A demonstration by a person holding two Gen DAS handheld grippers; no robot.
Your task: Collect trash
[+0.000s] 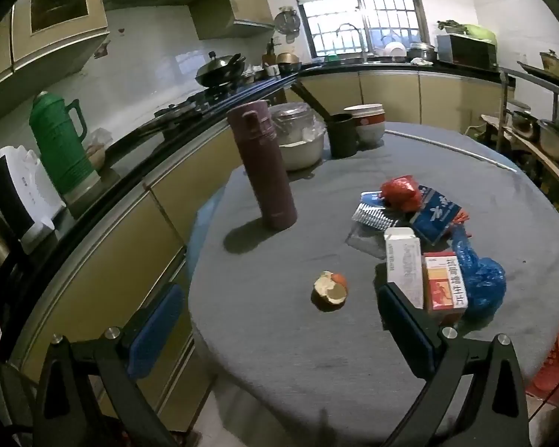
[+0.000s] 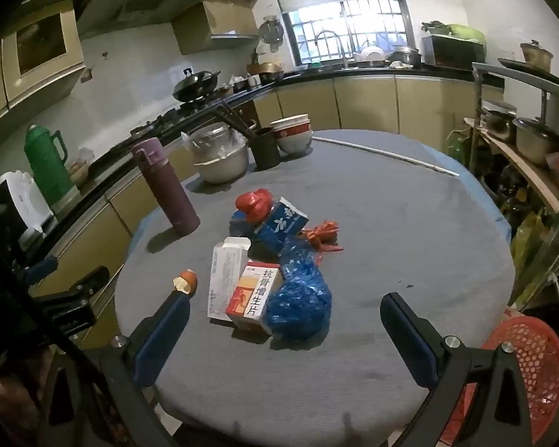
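Hovering over grey worktop [image 2: 410,223], both grippers' fingers [image 1: 156,331] [image 2: 410,331] spread wide, gripping nothing. Trash pile [image 2: 275,260] mid-worktop, orange peel [image 1: 329,290] beside; red basket [image 2: 529,365] contents unclear.

- My left wrist cam sat low at the round table's [image 1: 279,354] near edge, facing the window.
- Right wrist cam looked from further right, same direction.
- Both caught the trash pile [image 1: 425,246] [image 2: 275,260] mid-table.
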